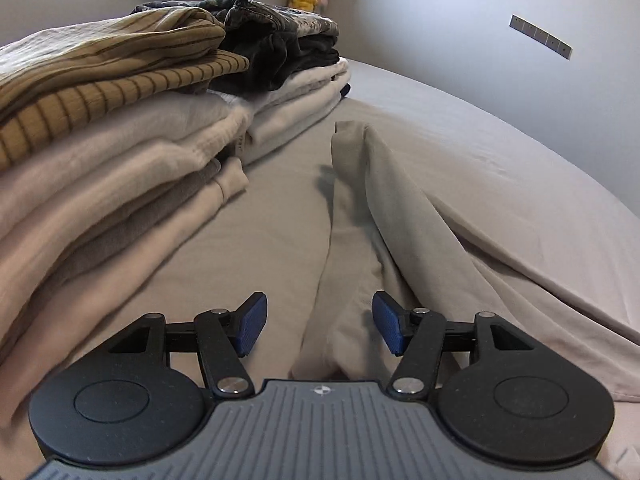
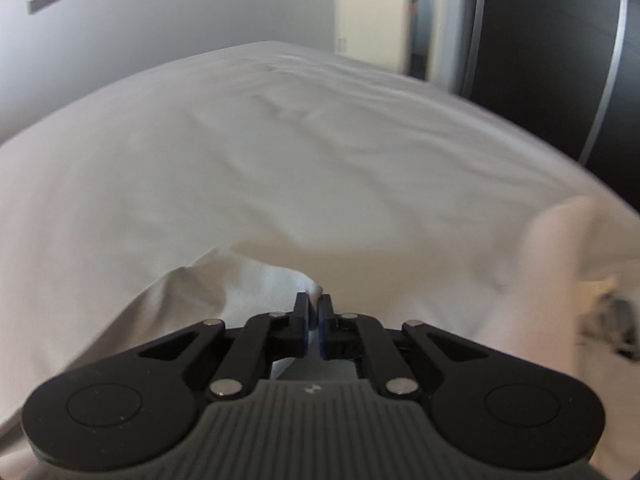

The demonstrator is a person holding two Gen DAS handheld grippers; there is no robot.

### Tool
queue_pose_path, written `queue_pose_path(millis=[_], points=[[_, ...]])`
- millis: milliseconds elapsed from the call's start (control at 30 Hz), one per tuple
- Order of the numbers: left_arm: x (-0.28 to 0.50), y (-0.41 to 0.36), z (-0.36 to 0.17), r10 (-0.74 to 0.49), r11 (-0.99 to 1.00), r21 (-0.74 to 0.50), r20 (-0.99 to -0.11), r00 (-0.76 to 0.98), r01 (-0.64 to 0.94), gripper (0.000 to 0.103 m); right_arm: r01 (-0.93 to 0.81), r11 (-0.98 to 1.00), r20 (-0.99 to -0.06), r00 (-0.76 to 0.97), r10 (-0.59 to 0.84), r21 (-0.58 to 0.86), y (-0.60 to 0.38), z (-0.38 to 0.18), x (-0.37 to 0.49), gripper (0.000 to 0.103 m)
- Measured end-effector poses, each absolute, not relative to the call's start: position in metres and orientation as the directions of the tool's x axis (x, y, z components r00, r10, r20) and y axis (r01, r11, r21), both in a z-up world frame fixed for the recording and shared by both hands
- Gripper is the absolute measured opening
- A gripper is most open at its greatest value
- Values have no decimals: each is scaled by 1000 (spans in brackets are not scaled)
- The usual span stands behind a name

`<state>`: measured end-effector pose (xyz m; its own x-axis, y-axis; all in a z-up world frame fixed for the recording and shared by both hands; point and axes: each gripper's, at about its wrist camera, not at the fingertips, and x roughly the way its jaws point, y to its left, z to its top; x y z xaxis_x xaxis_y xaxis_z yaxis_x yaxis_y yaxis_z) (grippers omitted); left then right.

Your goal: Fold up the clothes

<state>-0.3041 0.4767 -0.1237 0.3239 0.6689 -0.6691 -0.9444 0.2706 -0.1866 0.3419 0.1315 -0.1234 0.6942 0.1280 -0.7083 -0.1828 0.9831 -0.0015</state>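
The jaws of the right gripper (image 2: 314, 312) are pressed together on a fold of the pale garment (image 2: 260, 280), so its edge is lifted from the bed sheet (image 2: 280, 140). The jaws of the left gripper (image 1: 318, 322) stand wide apart, empty, low over the same beige garment (image 1: 360, 216), which lies stretched on the bed just beside the stack of folded clothes (image 1: 100, 128). The fold seems only begun. Next, I think, the left gripper must close on the cloth under it.
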Motion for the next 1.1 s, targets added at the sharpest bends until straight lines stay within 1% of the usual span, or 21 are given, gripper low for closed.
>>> queue_pose_path(millis=[100,167,200,400,467,533,600,667,700,767,867,967,1100], points=[[-308,470,-126,652,251,-205,-687,321,-946,71,-200,980,-720,681,131,-11,134,-120,330,5],[-312,468,-127,642,232,-223,-696,321,-947,72,-212,977,-728,673,133,-17,135,-117,323,8],[-314,467,-127,638,223,-233,-699,322,-947,72,-217,976,-725,674,139,-15,135,-115,316,12],[-321,461,-125,609,197,-288,-713,347,-937,72,-300,953,-724,649,233,38,119,-106,258,13],[-320,458,-123,602,205,-293,-714,356,-934,72,-344,937,-724,632,277,59,112,-106,233,16],[-320,456,-121,593,211,-300,-717,366,-930,72,-384,921,-724,616,310,69,101,-108,205,26],[-320,454,-120,583,214,-309,-720,375,-927,72,-421,904,-727,599,335,70,91,-111,178,31],[-319,452,-121,567,215,-324,-727,388,-921,72,-449,892,-729,591,345,59,80,-115,152,34],[-319,452,-122,554,217,-338,-729,401,-916,72,-454,889,-727,592,347,55,75,-116,138,37],[-320,451,-123,526,218,-379,-730,435,-899,72,-447,891,-734,581,351,73,68,-121,126,38],[-322,453,-128,474,205,-461,-725,500,-863,72,-399,900,-747,541,386,177,57,-125,113,44],[-324,458,-136,425,177,-529,-719,549,-830,72,-388,898,-762,511,399,210,57,-134,100,46],[-332,467,-149,385,116,-608,-701,600,-785,71,-442,881,-753,520,403,167,68,-140,86,48]])
